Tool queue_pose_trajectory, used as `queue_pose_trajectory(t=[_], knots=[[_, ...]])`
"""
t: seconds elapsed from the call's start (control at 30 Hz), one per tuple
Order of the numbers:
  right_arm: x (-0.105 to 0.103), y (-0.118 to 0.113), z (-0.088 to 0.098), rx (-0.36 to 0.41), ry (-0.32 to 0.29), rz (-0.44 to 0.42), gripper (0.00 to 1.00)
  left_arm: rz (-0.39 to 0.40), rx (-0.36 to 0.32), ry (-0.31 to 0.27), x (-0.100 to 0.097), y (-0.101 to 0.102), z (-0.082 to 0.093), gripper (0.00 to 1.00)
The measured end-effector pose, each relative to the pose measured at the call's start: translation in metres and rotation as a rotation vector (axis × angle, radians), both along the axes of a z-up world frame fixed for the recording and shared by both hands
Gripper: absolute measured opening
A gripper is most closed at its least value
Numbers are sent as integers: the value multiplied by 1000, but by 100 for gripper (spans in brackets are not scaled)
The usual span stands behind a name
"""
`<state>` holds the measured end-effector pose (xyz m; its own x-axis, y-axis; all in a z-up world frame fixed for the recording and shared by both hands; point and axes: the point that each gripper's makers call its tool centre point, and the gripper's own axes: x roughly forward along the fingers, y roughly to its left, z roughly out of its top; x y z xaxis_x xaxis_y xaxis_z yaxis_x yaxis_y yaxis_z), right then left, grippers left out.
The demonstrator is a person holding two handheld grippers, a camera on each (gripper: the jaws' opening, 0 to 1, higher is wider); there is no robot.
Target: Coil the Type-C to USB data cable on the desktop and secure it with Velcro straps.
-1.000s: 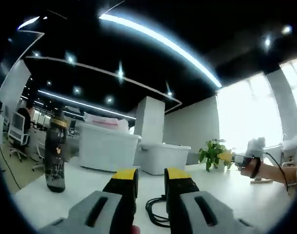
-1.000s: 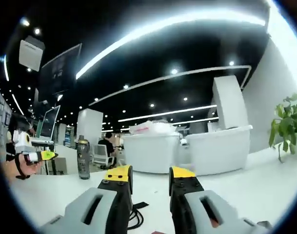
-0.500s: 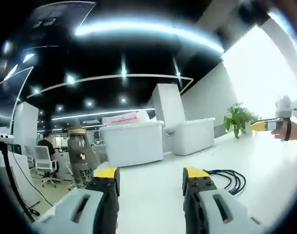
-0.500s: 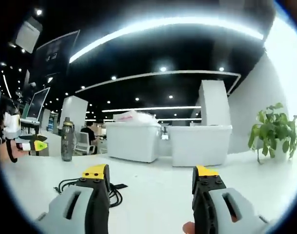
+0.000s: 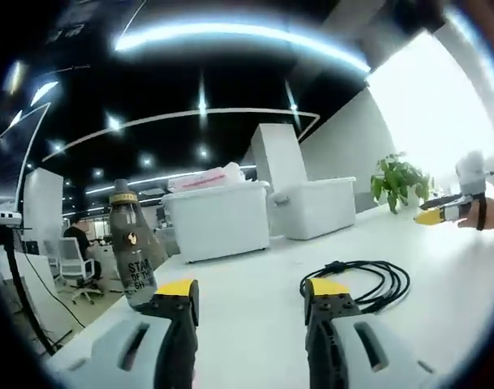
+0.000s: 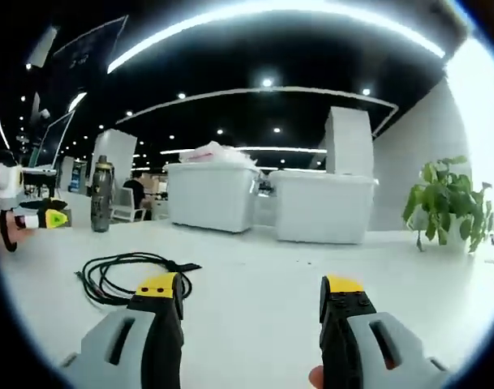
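A loosely looped black cable (image 5: 362, 281) lies on the white desktop (image 5: 247, 284), just beyond the right jaw of my left gripper (image 5: 250, 289), which is open and holds nothing. In the right gripper view the same cable (image 6: 126, 272) rests ahead of the left jaw, with a short black strap end (image 6: 184, 267) sticking out of the loops. My right gripper (image 6: 251, 285) is open with nothing between its jaws. The right gripper (image 5: 441, 214) enters the left gripper view at the far right, held by a hand. The left gripper (image 6: 37, 220) appears at the left edge of the right gripper view.
A dark bottle (image 5: 134, 255) with a yellow band stands on the desk at the left, also visible as a bottle (image 6: 102, 194) far left. Two white bins (image 6: 267, 202) sit at the desk's back. A potted plant (image 6: 448, 203) stands at the right. Office chairs and a seated person are beyond.
Both views have tilted down toward the desk, so more of the cable and desktop shows. Both grippers opened wide between one second ago and half a second ago and remain open.
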<state>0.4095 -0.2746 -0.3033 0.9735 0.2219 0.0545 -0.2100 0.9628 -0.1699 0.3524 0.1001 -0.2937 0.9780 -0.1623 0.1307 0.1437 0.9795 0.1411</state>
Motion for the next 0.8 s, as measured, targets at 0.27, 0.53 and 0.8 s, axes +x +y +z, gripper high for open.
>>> queue_pose_trajectory(t=[0.27,0.53,0.8], knots=[[-7,-12,8,55,-25,-38,66,23,17,21,0,-4,-8,53],[-6,-15,7,62,-21,-46,66,12,6,21,1,-4,-6,53],[-8,-21,15,91,-46,-46,66,16,-14,28,2,-4,-8,53]])
